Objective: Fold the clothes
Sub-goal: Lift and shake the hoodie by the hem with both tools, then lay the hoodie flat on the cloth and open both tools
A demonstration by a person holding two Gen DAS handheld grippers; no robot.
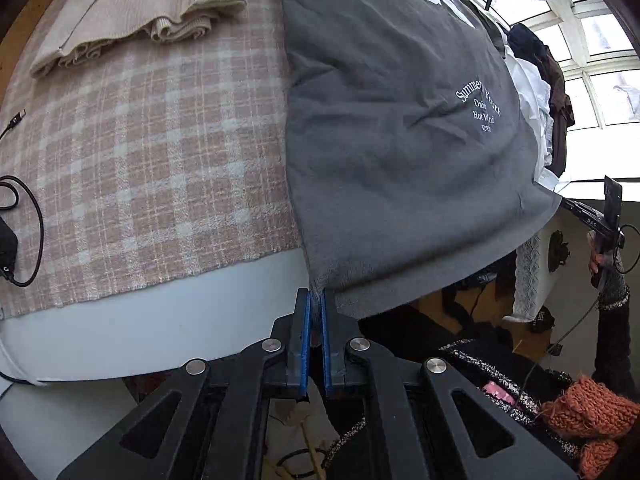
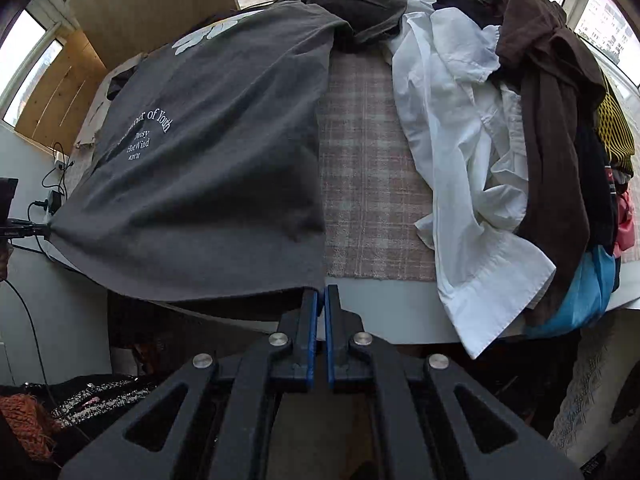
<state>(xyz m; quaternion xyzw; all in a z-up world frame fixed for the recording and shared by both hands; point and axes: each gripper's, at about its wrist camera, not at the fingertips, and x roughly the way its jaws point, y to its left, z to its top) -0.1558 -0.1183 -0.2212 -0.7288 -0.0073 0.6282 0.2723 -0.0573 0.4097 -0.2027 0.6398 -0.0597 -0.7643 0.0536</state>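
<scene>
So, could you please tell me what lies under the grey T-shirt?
The grey T-shirt lies on the pink checked blanket, which shows on both sides. Whatever else sits beneath it is covered.

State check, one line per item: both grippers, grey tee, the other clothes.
left gripper: shut on grey T-shirt's bottom corner
right gripper: shut on its other bottom corner
grey T-shirt: spread flat, hem past the table edge
cream knit: folded
white shirt: crumpled, unfolded
brown garment: heaped, unfolded
</scene>
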